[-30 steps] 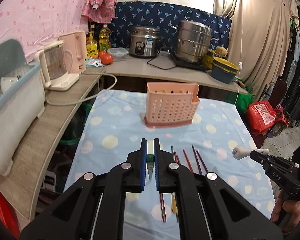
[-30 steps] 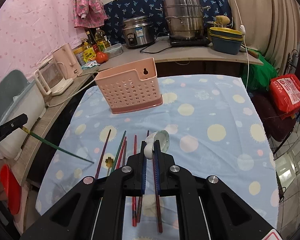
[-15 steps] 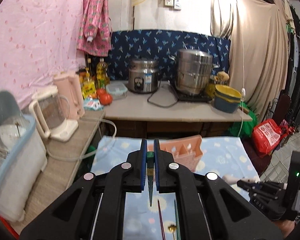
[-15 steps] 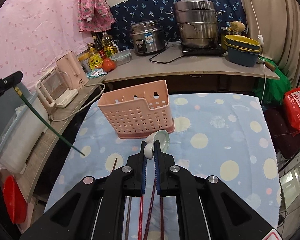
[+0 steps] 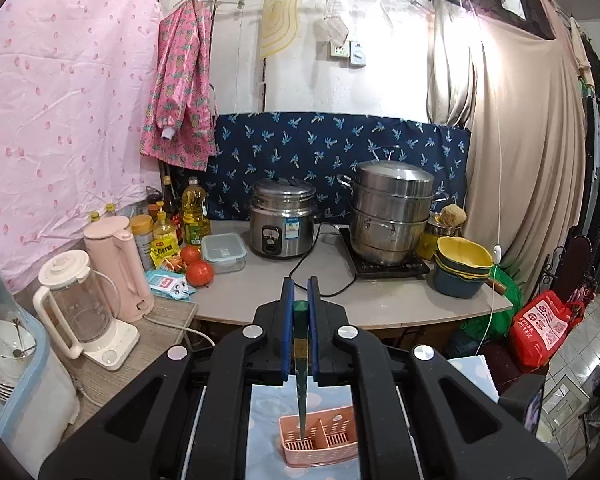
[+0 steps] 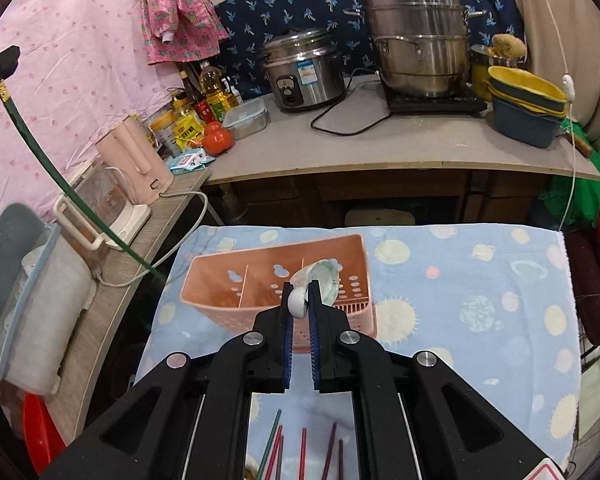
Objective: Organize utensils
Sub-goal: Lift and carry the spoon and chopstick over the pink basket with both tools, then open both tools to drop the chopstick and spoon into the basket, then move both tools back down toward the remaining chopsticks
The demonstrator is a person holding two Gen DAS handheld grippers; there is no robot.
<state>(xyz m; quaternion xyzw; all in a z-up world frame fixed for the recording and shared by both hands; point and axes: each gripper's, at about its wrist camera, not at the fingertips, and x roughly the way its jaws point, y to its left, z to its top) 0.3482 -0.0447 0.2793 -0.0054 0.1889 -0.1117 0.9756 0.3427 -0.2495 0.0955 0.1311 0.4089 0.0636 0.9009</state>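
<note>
the left tongs (image 5: 301, 304) are clamped narrow on the thick end of a dark green chopstick (image 5: 301, 364), a slim tapered stick with a gold band near its square top. its point hangs down over the left compartment of the pink utensil caddy (image 5: 320, 436); whether it touches inside cannot be told. in the right wrist view the same chopstick (image 6: 56, 176) slants across the left side, its tip beside the worktop's left edge.

the right tongs (image 6: 300, 300) are pinched narrow on the rounded white handle end of a ceramic soup spoon (image 6: 320, 276), glossy, with a pale green bowl. the spoon is over the caddy's (image 6: 240, 280) right compartment, bowl tilted away from the camera. the caddy is rigid salmon-pink plastic, rectangular, perforated with small holes, split by thin dividers, with keyhole slots in its back wall. it stands near the far edge of the worktop (image 6: 480, 320), which is covered in a light blue terry cloth printed with pale yellow suns and dots.

more chopsticks (image 6: 304, 452), red, maroon and green, lie loose at the near edge under the right tongs.

on the counter beyond stand a steel rice cooker (image 5: 283, 224) with a small blue label, too small to read, and a stacked steel steamer pot (image 5: 390, 216).
</note>
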